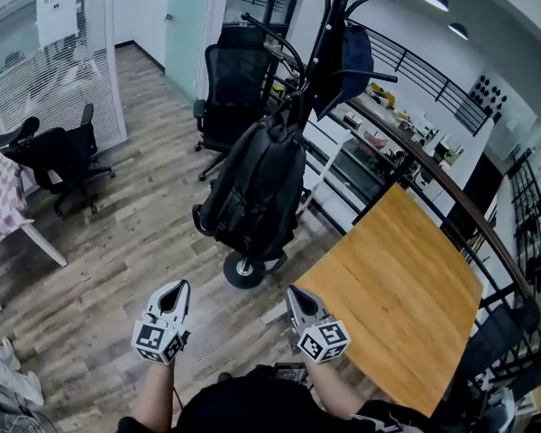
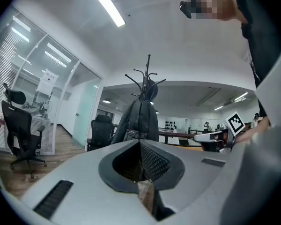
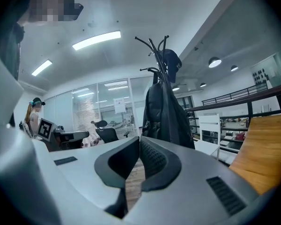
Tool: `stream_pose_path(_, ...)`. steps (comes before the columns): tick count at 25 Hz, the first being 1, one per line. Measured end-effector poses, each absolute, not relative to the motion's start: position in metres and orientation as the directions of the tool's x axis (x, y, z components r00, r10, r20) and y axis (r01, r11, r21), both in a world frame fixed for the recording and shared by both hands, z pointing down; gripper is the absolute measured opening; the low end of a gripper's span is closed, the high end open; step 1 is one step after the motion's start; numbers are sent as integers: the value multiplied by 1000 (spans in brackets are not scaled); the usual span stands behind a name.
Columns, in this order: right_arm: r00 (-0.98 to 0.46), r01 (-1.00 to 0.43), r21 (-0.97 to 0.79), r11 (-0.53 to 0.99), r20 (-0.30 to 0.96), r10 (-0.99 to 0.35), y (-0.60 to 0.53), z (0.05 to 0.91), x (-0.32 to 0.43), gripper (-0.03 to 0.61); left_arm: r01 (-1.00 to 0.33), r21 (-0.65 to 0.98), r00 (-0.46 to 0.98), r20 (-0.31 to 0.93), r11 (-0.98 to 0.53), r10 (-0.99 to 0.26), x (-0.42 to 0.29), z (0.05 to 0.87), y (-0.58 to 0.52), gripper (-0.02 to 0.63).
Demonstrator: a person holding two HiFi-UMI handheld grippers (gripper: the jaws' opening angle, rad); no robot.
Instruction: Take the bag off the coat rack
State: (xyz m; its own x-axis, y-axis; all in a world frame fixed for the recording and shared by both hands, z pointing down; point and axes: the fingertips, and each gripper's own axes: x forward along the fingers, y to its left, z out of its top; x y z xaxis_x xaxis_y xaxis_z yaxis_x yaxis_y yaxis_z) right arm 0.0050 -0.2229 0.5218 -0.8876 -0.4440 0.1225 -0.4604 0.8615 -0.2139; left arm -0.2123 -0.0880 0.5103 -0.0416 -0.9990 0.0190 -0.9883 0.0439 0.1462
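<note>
Two grippers are in my hands, and both are pinched closed on nothing: my left gripper (image 1: 174,289) and my right gripper (image 1: 298,296) each have their jaws pressed together at the tips, with no strap or cloth caught between them. The bag (image 1: 257,183), a black backpack, hangs on the coat rack (image 1: 332,16). It droops down the side of the pole that faces me, and its bottom ends just above the rack's round base (image 1: 244,270). Both grippers sit low on my side of the coat rack, well apart from it, and neither touches the bag. The left one lies off to the rack's left and the right one is nearer its foot. In each gripper view the bag shows upright beyond the closed tips, a little to the right in the right gripper view. A dark cap (image 1: 353,57) hangs higher on the coat rack, above the bag. A black office chair (image 1: 234,88) stands behind the rack, and a wooden table (image 1: 401,300) lies to the rack's right, beside my right gripper.
</note>
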Motion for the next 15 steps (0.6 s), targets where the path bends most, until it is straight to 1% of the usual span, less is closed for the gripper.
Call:
stream_pose_path(6, -876, -482, -198, 853, 107, -470, -252, 514, -3, 32, -987, 163, 5, -1, -5, -1000, -234, 511, -125, 14)
stream_pose_path(10, -865, -500, -159, 851, 55, -498, -285, 489, -9, 32, -984, 173, 46, -47, -53, -998, -250, 488, -162, 14)
stream_pose_path(15, -869, -485, -162, 859, -21, -494, -329, 457, -21, 32, -981, 168, 87, -58, -95, -995, -267, 456, -211, 15)
